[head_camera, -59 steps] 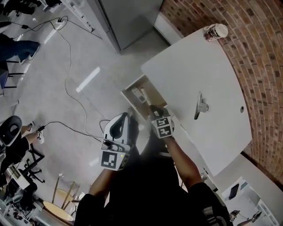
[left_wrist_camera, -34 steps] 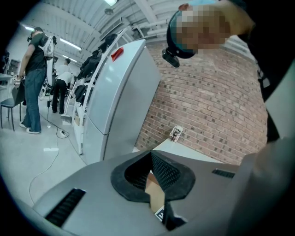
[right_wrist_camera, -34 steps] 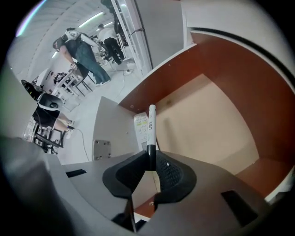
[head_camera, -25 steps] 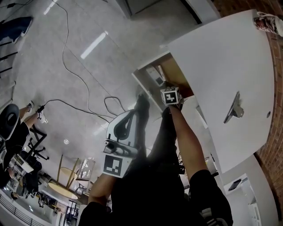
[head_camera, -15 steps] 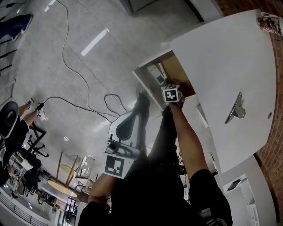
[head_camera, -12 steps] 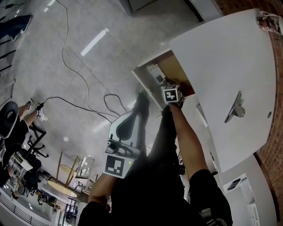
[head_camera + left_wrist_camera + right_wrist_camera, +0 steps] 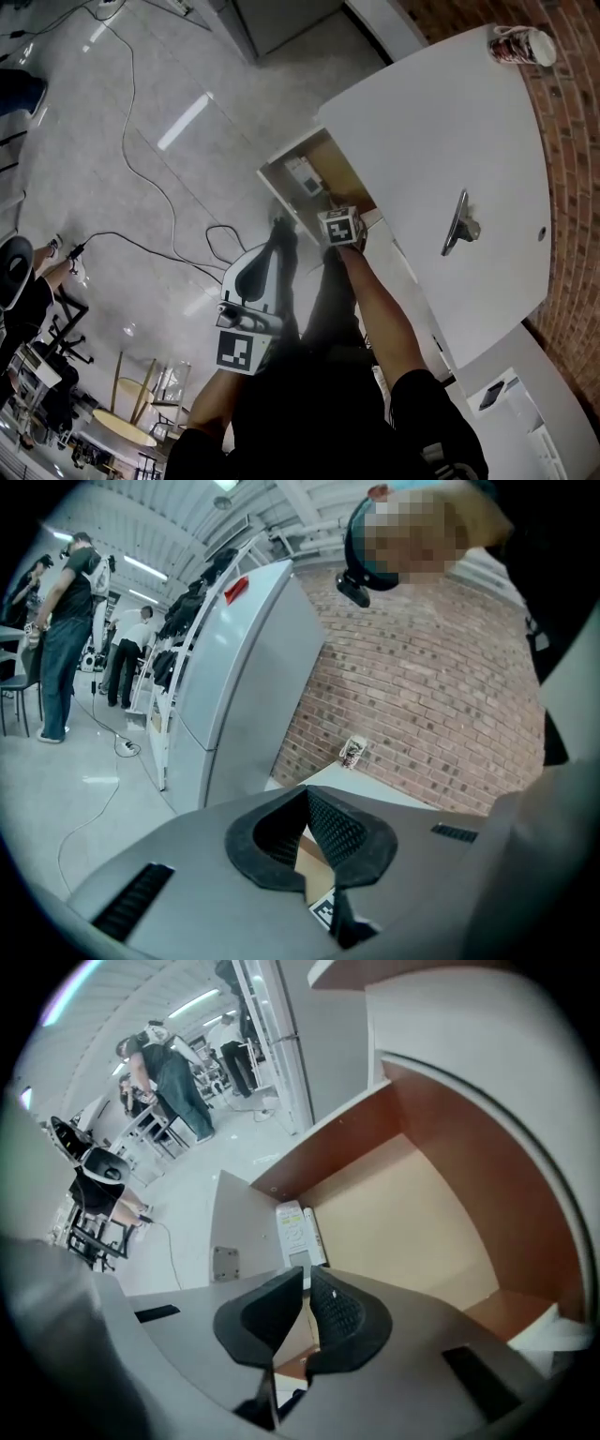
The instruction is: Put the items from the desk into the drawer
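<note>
The left hand-held gripper (image 7: 307,797) is closed and empty. The right hand-held gripper (image 7: 307,1279), empty, its jaws just narrowed to a slit, hovers above the open drawer (image 7: 412,1204). The remote control (image 7: 294,1230) lies flat inside, its long axis along the grey wall. A paper cup (image 7: 525,44) sits on the far end of the tabletop (image 7: 422,122).

Blk short-sleeve top (image 7: 323,417); L gripper (image 7: 280,232) grey, b/w marker cube (image 7: 237,350).

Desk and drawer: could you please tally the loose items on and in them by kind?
Paper cup, on the desk: 1
Metal clip-like tool, on the desk: 1
Remote control, in the drawer: 1
Slim white stick beside it: 1
Total: 4
</note>
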A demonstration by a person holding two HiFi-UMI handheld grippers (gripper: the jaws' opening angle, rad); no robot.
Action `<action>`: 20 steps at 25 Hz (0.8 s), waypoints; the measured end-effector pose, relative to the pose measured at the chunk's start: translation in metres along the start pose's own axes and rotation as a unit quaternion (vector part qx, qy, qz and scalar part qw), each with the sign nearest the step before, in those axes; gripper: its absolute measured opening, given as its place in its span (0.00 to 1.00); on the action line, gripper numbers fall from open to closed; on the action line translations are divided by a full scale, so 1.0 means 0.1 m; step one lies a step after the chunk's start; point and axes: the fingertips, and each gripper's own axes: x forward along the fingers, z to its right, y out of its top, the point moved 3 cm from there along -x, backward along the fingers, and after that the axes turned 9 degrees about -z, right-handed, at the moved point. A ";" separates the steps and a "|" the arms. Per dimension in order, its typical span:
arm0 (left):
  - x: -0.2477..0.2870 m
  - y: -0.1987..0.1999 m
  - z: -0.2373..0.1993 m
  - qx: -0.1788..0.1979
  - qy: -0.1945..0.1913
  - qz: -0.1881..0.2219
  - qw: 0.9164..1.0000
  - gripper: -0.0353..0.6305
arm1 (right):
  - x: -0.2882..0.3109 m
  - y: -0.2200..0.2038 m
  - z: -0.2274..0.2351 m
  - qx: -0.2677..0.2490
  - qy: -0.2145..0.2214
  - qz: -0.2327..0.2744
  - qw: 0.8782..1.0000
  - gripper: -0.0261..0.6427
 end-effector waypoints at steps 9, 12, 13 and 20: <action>-0.26 0.42 0.49 0.009 -0.016 0.032 0.999 0.06 | -1.46 0.01 -0.40 -0.024 0.044 0.085 0.995 0.04; -0.37 0.62 0.67 0.013 -0.020 0.048 0.999 0.06 | -2.04 0.08 -0.42 -0.014 0.054 0.132 0.990 0.04; -0.40 0.67 0.73 0.017 -0.024 0.053 0.998 0.06 | -2.23 0.11 -0.41 -0.009 0.055 0.149 0.987 0.04; -0.50 1.13 1.18 0.055 -0.063 0.090 0.992 0.06 | -3.56 0.27 -0.13 0.015 0.013 0.288 0.958 0.04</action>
